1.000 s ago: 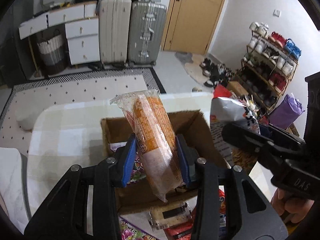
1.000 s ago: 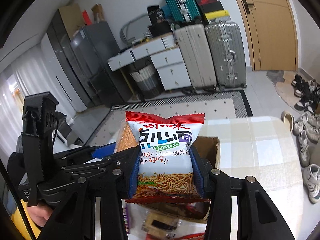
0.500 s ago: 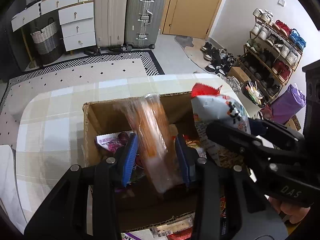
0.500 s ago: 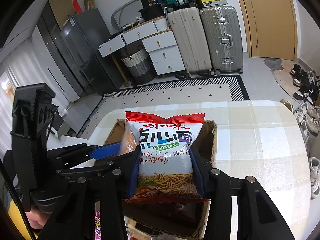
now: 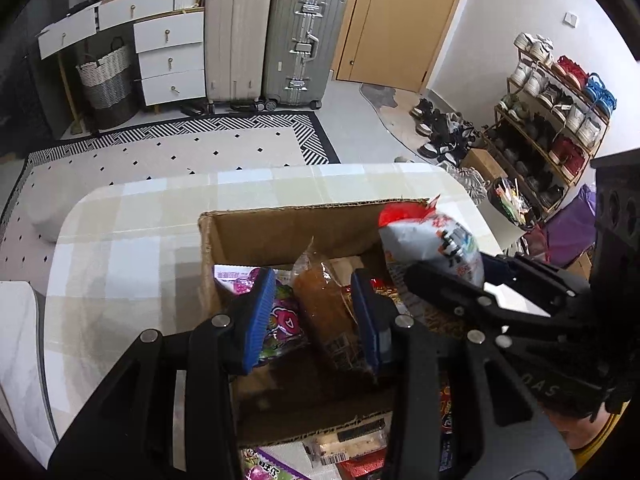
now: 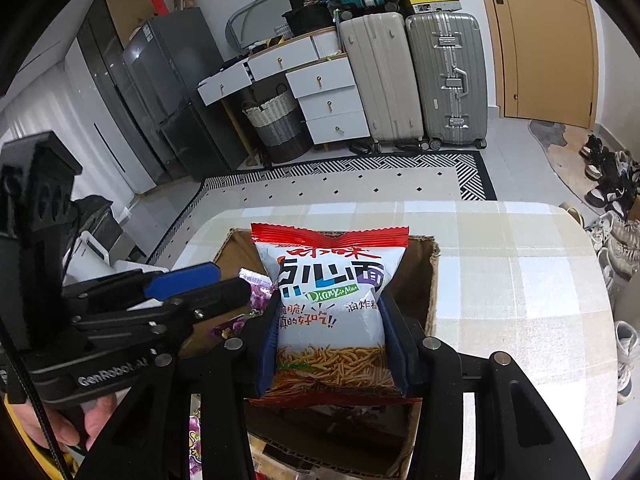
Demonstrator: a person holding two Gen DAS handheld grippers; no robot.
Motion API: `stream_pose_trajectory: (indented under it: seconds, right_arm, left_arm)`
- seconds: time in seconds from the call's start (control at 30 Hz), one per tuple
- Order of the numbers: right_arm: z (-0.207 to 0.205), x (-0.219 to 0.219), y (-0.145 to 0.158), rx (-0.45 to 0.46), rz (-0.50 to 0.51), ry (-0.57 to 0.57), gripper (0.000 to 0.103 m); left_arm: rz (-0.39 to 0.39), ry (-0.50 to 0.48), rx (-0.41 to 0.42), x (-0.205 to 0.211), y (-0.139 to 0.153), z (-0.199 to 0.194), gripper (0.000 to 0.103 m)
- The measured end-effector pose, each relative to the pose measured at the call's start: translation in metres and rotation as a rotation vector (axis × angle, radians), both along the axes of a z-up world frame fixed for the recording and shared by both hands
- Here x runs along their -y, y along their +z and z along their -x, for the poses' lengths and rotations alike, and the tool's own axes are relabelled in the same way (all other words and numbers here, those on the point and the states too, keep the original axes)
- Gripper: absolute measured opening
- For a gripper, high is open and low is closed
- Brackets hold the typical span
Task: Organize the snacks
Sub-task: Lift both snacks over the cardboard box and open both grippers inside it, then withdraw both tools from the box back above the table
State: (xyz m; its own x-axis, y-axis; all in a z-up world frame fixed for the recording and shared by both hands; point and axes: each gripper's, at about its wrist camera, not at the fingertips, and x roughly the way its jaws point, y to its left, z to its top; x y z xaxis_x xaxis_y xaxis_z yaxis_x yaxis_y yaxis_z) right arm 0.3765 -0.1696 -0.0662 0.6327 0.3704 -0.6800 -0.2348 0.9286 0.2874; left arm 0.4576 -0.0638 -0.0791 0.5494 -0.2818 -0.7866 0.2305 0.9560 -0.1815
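An open cardboard box (image 5: 280,228) stands on the checked table (image 5: 132,240); it also shows in the right wrist view (image 6: 432,276). My left gripper (image 5: 314,316) is open over the box. The orange snack pack (image 5: 324,304) lies loose between its fingers, resting inside the box beside a purple snack bag (image 5: 280,316). My right gripper (image 6: 332,340) is shut on a white and red noodle snack bag (image 6: 328,292) and holds it above the box's right side; the bag also shows in the left wrist view (image 5: 432,244).
More snack packets (image 5: 344,444) lie on the table in front of the box. The table's far edge (image 5: 240,176) borders a patterned rug. Suitcases (image 5: 272,36), drawers and a shoe rack (image 5: 552,120) stand further back.
My left gripper lowered the orange pack into the box and opened, letting it go. My right gripper moved with the noodle bag to above the box.
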Motion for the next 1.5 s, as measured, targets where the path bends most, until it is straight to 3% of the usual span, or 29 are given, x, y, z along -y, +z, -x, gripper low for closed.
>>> stream_pose_trajectory:
  seconds: [0.17, 0.33, 0.43, 0.53, 0.9, 1.03, 1.17, 1.27, 1.4, 1.5]
  right_arm:
    - [0.001, -0.011, -0.003, 0.004, 0.069, 0.005, 0.047]
    - [0.003, -0.003, -0.004, -0.016, 0.048, -0.041, 0.050]
    - [0.013, 0.001, 0.005, 0.004, 0.046, -0.052, 0.050]
    - [0.029, 0.004, 0.018, 0.023, 0.027, -0.046, 0.050]
    - [0.123, 0.010, 0.085, 0.152, -0.014, -0.025, 0.051]
    - [0.169, 0.013, 0.111, 0.230, -0.031, -0.015, 0.055]
    - [0.220, 0.013, 0.134, 0.317, -0.044, -0.009, 0.068]
    - [0.261, 0.013, 0.149, 0.390, -0.057, -0.007, 0.072]
    - [0.308, 0.013, 0.164, 0.461, -0.087, -0.005, 0.088]
    - [0.342, 0.014, 0.173, 0.520, -0.095, -0.012, 0.093]
  left_arm:
    - [0.002, 0.017, 0.012, -0.022, 0.009, 0.026, 0.045]
    - [-0.001, 0.032, 0.014, -0.033, 0.022, 0.049, 0.049]
    - [-0.006, 0.052, 0.027, -0.039, 0.032, 0.062, 0.063]
    - [0.009, 0.059, 0.049, -0.044, 0.047, 0.080, 0.063]
    - [-0.006, 0.085, 0.170, -0.046, 0.108, 0.176, 0.079]
    - [-0.014, 0.096, 0.236, -0.048, 0.134, 0.218, 0.080]
    - [-0.025, 0.112, 0.300, -0.050, 0.160, 0.266, 0.083]
    - [-0.026, 0.123, 0.345, -0.053, 0.175, 0.302, 0.086]
    - [-0.011, 0.135, 0.396, -0.057, 0.193, 0.346, 0.102]
    - [0.000, 0.135, 0.445, -0.062, 0.204, 0.382, 0.102]
